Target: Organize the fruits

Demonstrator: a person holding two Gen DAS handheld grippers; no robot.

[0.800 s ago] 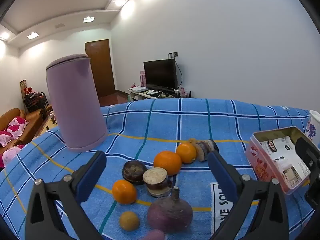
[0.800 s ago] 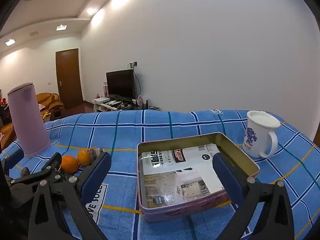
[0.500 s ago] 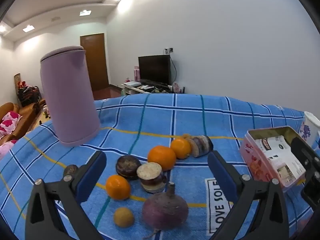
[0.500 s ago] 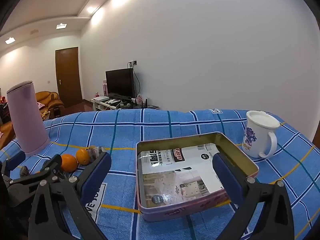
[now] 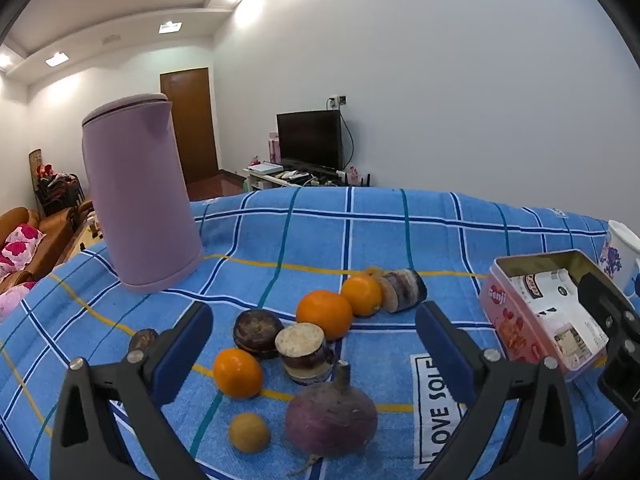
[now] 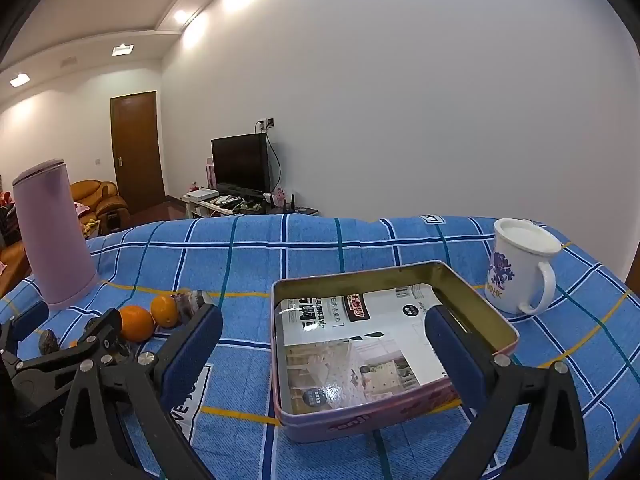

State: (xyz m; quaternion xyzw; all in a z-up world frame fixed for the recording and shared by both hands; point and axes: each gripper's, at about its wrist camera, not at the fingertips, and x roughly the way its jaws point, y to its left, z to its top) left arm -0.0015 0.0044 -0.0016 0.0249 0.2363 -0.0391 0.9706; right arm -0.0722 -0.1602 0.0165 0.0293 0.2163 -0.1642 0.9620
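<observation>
Hovering with jaws spread wide and empty, the left gripper (image 5: 312,336) frames the fruits (image 5: 324,314) clustered on the blue checked cloth (image 5: 360,236). Equally released, the right gripper (image 6: 324,344) hangs over the pink tin (image 6: 288,360), holding nothing, beside a white mug (image 6: 516,272).
</observation>
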